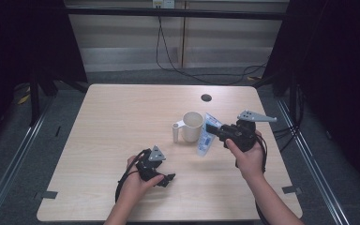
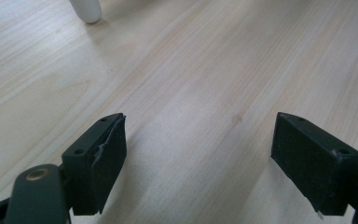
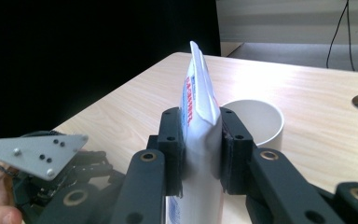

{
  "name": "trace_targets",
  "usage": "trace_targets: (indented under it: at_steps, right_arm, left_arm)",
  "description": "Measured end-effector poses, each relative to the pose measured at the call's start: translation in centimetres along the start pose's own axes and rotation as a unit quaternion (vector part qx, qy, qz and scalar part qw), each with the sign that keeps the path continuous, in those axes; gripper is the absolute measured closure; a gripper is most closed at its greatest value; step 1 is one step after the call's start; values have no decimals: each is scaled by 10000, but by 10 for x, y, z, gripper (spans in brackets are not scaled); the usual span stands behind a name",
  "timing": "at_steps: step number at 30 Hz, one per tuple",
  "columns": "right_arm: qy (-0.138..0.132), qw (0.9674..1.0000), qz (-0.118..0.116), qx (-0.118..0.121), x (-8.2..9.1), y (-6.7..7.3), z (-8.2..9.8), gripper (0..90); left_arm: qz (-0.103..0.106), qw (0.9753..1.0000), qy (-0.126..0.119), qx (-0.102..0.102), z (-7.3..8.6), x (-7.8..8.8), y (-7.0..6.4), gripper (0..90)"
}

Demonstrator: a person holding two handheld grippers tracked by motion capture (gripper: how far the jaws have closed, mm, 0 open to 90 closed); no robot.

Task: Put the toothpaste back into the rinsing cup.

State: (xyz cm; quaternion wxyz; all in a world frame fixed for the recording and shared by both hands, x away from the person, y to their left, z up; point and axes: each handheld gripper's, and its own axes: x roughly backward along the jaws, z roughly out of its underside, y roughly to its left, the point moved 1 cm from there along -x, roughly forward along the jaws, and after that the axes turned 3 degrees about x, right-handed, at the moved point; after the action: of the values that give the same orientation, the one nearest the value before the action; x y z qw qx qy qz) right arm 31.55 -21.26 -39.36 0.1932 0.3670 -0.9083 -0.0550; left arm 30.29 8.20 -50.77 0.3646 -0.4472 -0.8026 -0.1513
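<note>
Right fingers (image 3: 200,149) pinch white tube (image 3: 200,116) beside cream cup (image 1: 192,125); left gripper (image 1: 161,177) gapes.

We look down from high over the surface (image 1: 122,122); two close gripper views share the cup (image 1: 192,125) area.

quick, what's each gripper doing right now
left gripper: open, nothing between its jaws, low over the table.
right gripper: closed on the tube, beside the cup.

Left gripper (image 2: 198,154) with its two black jaws spread wide over bare wooden table (image 2: 200,70); a white rounded object (image 2: 86,9) stands at top left
</note>
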Motion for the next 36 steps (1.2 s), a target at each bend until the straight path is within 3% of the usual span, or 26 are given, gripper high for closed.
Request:
trace_targets:
  at_steps: [5, 7, 12, 36]
  right_arm:
    - [-15, 9999, 104, 56, 1, -3, -9, 738]
    - [-14, 9999, 104, 47, 1, -5, -11, 738]
    - [-56, 9996, 204, 161, 2, -6, -19, 738]
    - [-241, 9981, 447, 362, -1, -19, -62, 738]
  left_arm:
    - [29, 10000, -32, 38, 2, -2, 0, 184]
    - [-19, 9999, -87, -91, 4, -3, 0, 179]
    - [89, 9995, -145, -251, 8, -4, -1, 126]
    - [110, 9995, -188, -245, 8, -5, -1, 105]
